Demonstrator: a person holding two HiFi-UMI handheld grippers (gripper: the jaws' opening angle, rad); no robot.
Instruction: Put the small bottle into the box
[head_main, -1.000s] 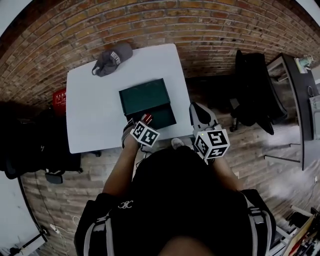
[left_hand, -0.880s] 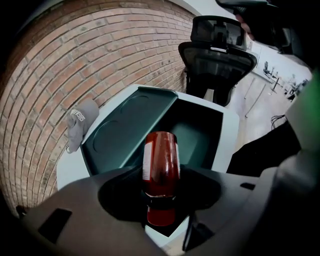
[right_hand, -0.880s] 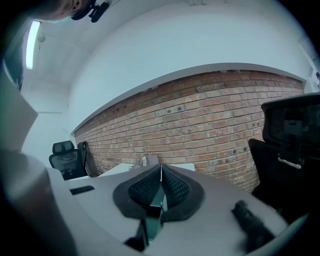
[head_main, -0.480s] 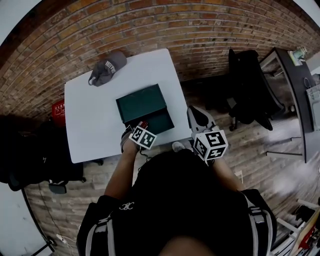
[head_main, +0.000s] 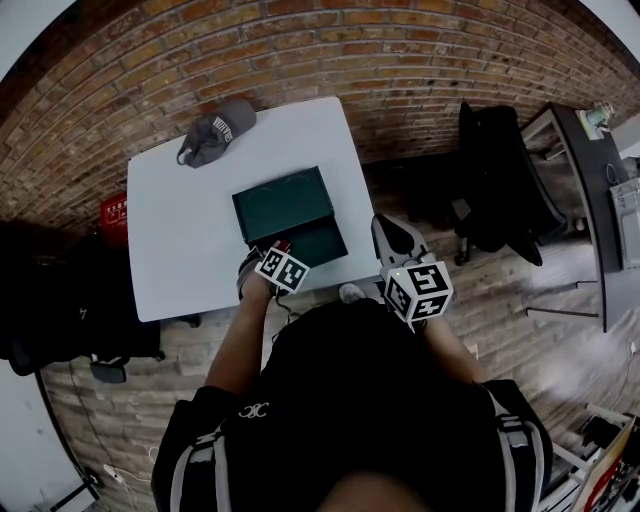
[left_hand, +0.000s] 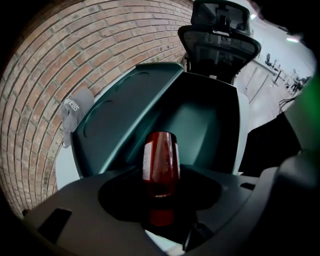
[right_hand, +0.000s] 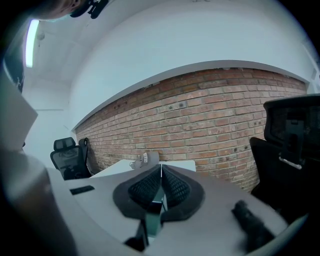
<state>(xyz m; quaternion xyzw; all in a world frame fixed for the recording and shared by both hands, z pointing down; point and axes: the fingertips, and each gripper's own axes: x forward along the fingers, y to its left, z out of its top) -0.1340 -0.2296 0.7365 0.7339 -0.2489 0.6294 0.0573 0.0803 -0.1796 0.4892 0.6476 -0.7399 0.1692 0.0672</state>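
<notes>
A small red bottle (left_hand: 161, 162) with a white label sticks out forward between the jaws of my left gripper (left_hand: 161, 192), which is shut on it. The bottle hangs at the near edge of the open dark green box (left_hand: 205, 120), whose lid (left_hand: 125, 115) leans back to the left. In the head view the left gripper (head_main: 279, 251) sits at the front of the box (head_main: 290, 212), and a bit of the red bottle (head_main: 282, 244) shows. My right gripper (head_main: 396, 237) is shut and holds nothing, off the right edge of the white table (head_main: 185, 240).
A grey cap (head_main: 215, 130) lies at the table's far left corner. A black office chair (head_main: 500, 170) stands to the right on the wooden floor, and a brick wall (head_main: 300, 50) runs behind the table. A dark desk (head_main: 590, 190) is at the far right.
The left gripper with the bottle has crept slightly forward to the box's near edge. The right gripper has stayed shut in about the same place.
</notes>
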